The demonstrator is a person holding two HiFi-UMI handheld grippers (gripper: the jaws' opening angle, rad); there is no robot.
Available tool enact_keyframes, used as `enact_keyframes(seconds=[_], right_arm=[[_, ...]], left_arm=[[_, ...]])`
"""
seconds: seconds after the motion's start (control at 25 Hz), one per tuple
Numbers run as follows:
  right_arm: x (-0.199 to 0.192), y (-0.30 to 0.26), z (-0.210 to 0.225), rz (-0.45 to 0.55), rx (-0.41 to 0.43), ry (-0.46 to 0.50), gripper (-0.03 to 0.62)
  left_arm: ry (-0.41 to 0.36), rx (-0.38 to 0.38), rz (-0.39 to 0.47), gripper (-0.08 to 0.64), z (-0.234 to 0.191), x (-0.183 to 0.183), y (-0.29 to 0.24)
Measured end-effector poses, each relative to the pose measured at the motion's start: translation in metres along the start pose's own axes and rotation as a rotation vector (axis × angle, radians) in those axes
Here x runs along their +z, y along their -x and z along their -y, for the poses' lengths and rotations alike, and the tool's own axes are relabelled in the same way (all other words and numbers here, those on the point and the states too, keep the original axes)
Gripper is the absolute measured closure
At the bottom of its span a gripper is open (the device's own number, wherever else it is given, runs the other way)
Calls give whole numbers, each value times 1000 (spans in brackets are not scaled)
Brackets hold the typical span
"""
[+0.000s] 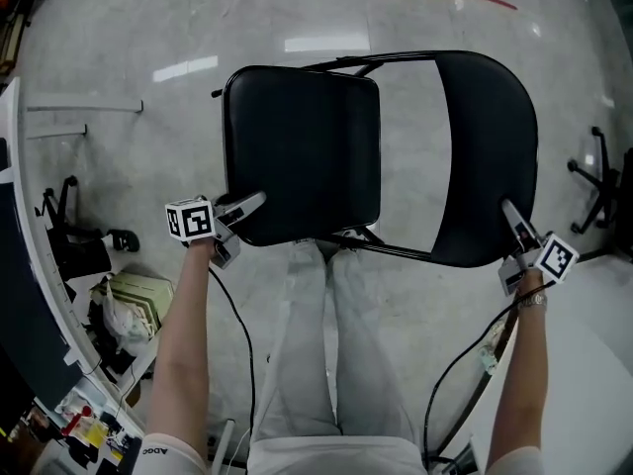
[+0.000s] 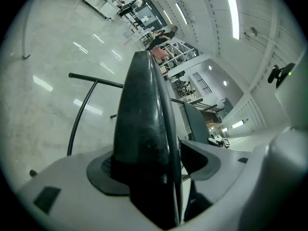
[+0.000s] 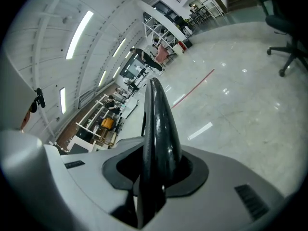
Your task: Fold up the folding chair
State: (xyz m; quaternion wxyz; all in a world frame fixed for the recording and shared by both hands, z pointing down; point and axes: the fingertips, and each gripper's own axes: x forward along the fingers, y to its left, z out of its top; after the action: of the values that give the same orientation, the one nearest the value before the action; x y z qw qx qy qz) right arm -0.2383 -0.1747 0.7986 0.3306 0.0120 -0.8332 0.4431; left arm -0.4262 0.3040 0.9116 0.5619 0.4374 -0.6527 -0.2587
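Pale floor (image 1: 119, 57); open black folding chair (image 1: 302, 156)

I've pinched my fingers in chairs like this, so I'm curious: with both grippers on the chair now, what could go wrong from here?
The left gripper grips only the edge of the seat. The right gripper has just the thin rim of the backrest between its jaws, and I can't tell how firmly. Either might slip during folding. The person's legs also stand right by the frame, which could knock them as it swings.
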Motion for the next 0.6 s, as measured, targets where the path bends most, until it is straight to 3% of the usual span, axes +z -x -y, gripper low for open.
enact_keyframes(seconds=[0.12, 0.4, 0.6], right_arm=[[2, 1, 0, -2, -44, 35, 465], [3, -3, -8, -26, -27, 10, 463], [5, 8, -20, -31, -43, 15, 462]], left_arm=[[14, -30, -6, 221, 7, 0, -2], [56, -52, -12, 221, 7, 0, -1], [75, -98, -17, 221, 29, -1, -3]])
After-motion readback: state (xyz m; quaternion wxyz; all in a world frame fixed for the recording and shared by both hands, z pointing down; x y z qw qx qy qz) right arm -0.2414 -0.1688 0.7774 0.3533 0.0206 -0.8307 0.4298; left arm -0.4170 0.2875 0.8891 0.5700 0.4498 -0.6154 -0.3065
